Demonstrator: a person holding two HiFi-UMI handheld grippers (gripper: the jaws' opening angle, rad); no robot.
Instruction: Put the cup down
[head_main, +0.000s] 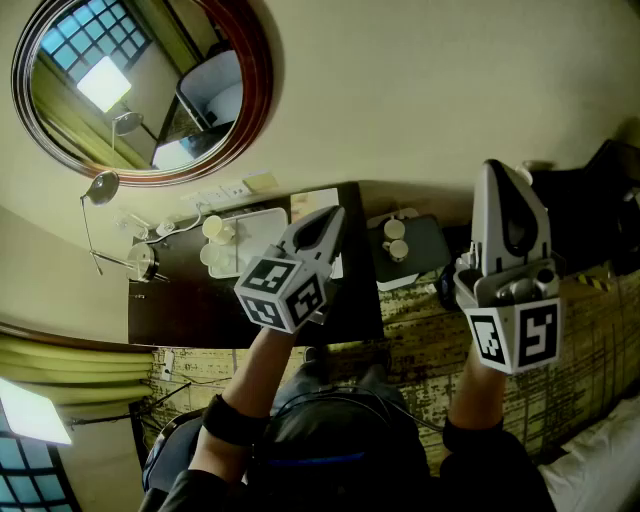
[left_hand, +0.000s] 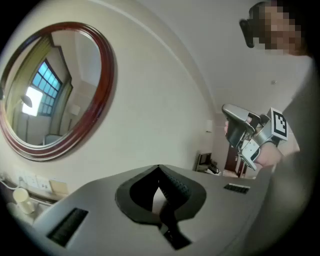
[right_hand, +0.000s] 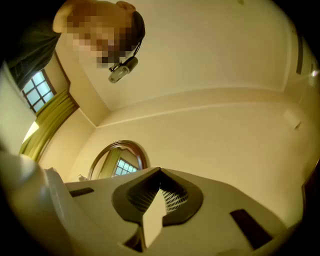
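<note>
Cups, small and pale, stand by a white rectangular tray on the dark wooden desk; you hold none. Your left gripper hangs before the desk's middle, likely nearer them. Your right gripper is off its right end. Both have jaws pressed together, empty.

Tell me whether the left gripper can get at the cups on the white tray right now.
Probably yes. The left gripper is shut and empty, with nothing between it and the cups on the white tray. It points at the wall above them, so it must dip and open first.
</note>
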